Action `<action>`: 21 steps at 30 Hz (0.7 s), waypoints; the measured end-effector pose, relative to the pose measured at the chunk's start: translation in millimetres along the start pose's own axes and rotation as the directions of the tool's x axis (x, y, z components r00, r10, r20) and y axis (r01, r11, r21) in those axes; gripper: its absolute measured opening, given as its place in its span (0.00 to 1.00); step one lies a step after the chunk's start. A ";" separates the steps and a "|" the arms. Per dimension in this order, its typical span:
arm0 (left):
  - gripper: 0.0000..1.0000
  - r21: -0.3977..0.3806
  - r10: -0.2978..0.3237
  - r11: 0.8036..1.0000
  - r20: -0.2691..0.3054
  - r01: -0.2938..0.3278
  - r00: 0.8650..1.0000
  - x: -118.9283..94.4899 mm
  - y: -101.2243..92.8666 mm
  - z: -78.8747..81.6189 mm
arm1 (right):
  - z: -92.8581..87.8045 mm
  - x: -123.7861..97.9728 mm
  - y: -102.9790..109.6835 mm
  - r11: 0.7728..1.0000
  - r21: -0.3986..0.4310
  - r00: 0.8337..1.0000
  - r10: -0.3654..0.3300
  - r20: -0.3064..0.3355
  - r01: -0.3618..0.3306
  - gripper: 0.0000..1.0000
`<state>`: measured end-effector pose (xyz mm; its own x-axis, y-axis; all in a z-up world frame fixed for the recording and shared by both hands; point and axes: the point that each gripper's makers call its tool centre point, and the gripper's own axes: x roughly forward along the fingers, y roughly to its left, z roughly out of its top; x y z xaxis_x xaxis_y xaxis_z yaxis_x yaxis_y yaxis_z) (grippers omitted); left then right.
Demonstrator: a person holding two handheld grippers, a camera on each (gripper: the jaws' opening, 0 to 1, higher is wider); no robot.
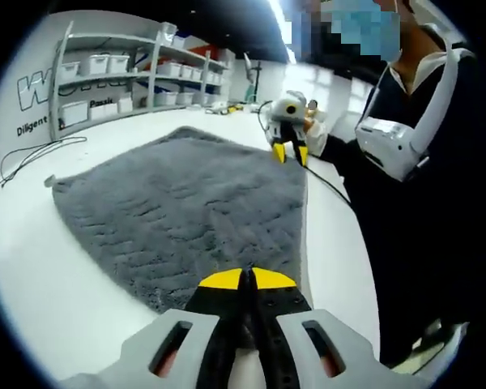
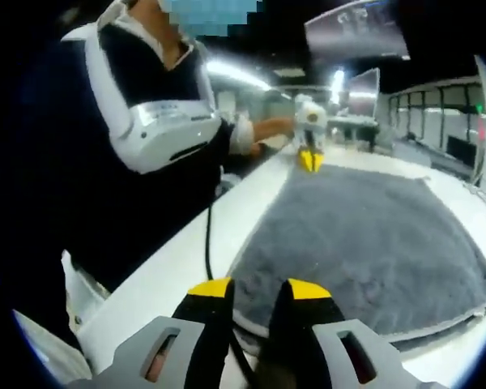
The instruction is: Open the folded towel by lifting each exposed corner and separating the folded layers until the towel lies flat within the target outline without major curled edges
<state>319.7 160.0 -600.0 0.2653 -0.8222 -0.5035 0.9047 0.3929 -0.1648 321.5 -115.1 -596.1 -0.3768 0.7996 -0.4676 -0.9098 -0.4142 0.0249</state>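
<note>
Left tongs (image 1: pixel 245 278) — closed, pinching the near edge of the grey towel (image 1: pixel 194 203); right tongs (image 2: pixel 259 290) — parted, at its opposite corner. Towel spread almost flat on white worktop (image 1: pixel 49 267); edges likely need smoothing — target outline not discernible.

grey towel (image 1: pixel 186 194), spread flat on table

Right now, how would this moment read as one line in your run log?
towel: spread on white table | left gripper: shut at near edge | right gripper: open over near edge
</note>
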 end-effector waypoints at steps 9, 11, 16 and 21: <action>0.05 -0.077 0.008 0.997 0.045 -0.004 0.999 -4.0 6.4 10.7 | 1.0 -1.1 -11.4 1.000 0.024 1.000 -0.007 0.024 0.007 0.22; 0.10 -0.080 0.049 0.996 0.083 -0.042 0.995 -6.6 15.0 18.5 | 2.8 -0.4 -13.3 0.999 0.027 0.999 -0.020 0.038 0.019 0.22; 0.19 -0.074 0.106 0.993 0.181 -0.094 0.978 -16.1 31.3 38.5 | 12.7 -4.7 -27.9 0.995 0.030 0.990 -0.097 0.104 0.095 0.23; 0.23 -0.011 0.175 0.984 0.134 -0.175 0.975 -14.7 52.5 35.5 | 23.6 -2.4 -45.5 0.977 0.047 0.973 -0.210 0.100 0.206 0.24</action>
<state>375.1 178.1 -571.1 0.4620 -0.7885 -0.4061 0.8405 0.5353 -0.0832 359.7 -87.9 -575.3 -0.1926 0.9082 -0.3715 -0.9752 -0.2192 -0.0302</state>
